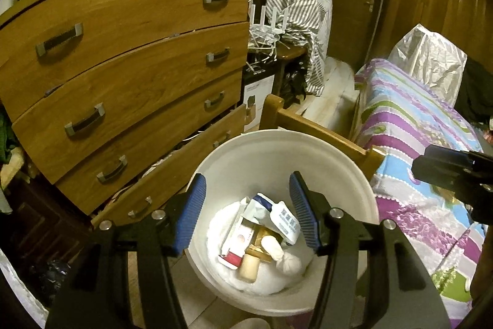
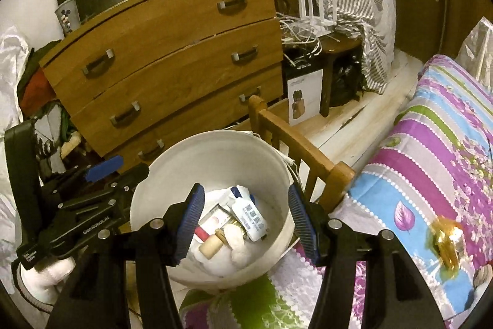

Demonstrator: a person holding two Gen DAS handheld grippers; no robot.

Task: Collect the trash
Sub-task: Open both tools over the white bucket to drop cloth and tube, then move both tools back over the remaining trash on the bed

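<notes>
Looking down from the left wrist view, the left gripper (image 1: 246,211) tilts steeply over a white trash bin (image 1: 363,196) on the floor, its blue-padded fingers (image 1: 192,211) parted with nothing between them. In the bin lie a crumpled white packet (image 1: 285,221), a red and white box (image 1: 237,242), a small cream bottle (image 1: 249,267) and a knotted white bag (image 1: 288,264). A wooden dresser (image 1: 123,51) stands far left, its lowest drawer (image 1: 185,156) hanging ajar just beside the bin. A wooden bed frame (image 1: 323,131) runs behind the bin, and the striped bedspread (image 1: 416,144) fills the right, where the black tip of the right gripper (image 1: 453,171) pokes in at the edge. In the right wrist view, the right gripper (image 2: 246,221) also points steeply down at the same bin (image 2: 154,184), its fingers (image 2: 300,221) spread apart and empty. The left gripper (image 2: 101,171) reaches in from the left, beside the bin's rim. On the bedspread (image 2: 431,159) at the near right lies a crinkled gold wrapper (image 2: 446,242), well apart from the bin.
</notes>
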